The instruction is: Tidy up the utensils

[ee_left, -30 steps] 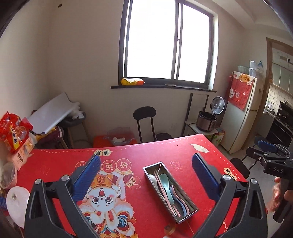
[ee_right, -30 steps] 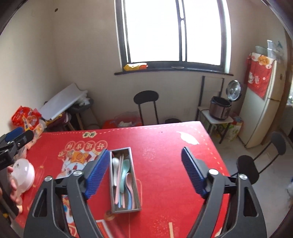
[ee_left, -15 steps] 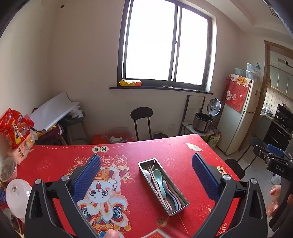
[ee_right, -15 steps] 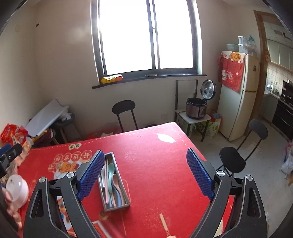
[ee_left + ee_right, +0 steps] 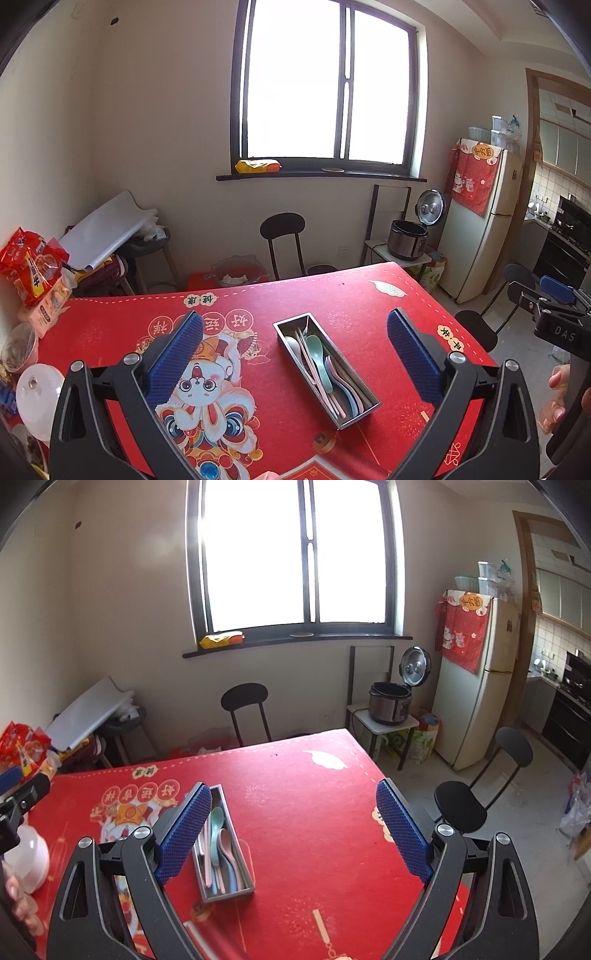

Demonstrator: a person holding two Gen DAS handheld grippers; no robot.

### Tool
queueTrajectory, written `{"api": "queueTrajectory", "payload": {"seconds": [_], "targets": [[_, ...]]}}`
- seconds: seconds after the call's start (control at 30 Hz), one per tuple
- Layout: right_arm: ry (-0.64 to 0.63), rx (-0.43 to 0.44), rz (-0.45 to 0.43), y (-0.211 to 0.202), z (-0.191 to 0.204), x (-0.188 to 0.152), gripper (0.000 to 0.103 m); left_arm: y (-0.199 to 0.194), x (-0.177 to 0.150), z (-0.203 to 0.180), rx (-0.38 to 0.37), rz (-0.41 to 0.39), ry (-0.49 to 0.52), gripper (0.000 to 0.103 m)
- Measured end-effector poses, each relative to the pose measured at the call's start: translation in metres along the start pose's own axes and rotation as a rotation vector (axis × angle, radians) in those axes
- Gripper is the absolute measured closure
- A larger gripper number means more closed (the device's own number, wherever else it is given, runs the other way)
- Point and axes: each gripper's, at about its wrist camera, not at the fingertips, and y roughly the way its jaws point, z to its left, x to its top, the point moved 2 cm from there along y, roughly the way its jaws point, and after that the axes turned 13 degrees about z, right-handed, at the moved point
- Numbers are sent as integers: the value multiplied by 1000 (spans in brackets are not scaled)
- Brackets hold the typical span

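A steel utensil tray (image 5: 364,408) (image 5: 248,873) lies on the red tablecloth (image 5: 354,306) (image 5: 314,812). Inside it are pastel spoons (image 5: 318,352) (image 5: 217,821) in green, pink and blue, plus pink chopsticks (image 5: 308,362). My left gripper (image 5: 295,354) hovers open high above the table, the tray between its blue pads and well below them. Open as well, my right gripper (image 5: 291,830) has its left pad (image 5: 184,827) overlapping the tray's left side in the picture. Neither gripper holds anything.
A white lidded bowl (image 5: 35,391) (image 5: 27,853), snack bags (image 5: 31,266) and a cup (image 5: 16,345) sit at the table's left edge. Black chairs (image 5: 282,236) (image 5: 461,808) stand beyond and right of the table. A rice cooker (image 5: 389,703) and fridge (image 5: 469,686) stand at right.
Both grippers have risen and pulled back from the table, so the tray looks smaller and lower. Both stayed open and empty throughout.
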Motion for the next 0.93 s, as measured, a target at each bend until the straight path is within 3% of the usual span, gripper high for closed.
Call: {"api": "queueTrajectory", "payload": {"seconds": [0.93], "targets": [[9, -18, -3, -5, -1, -1, 15, 0, -2, -1, -1, 10, -5, 6]]}}
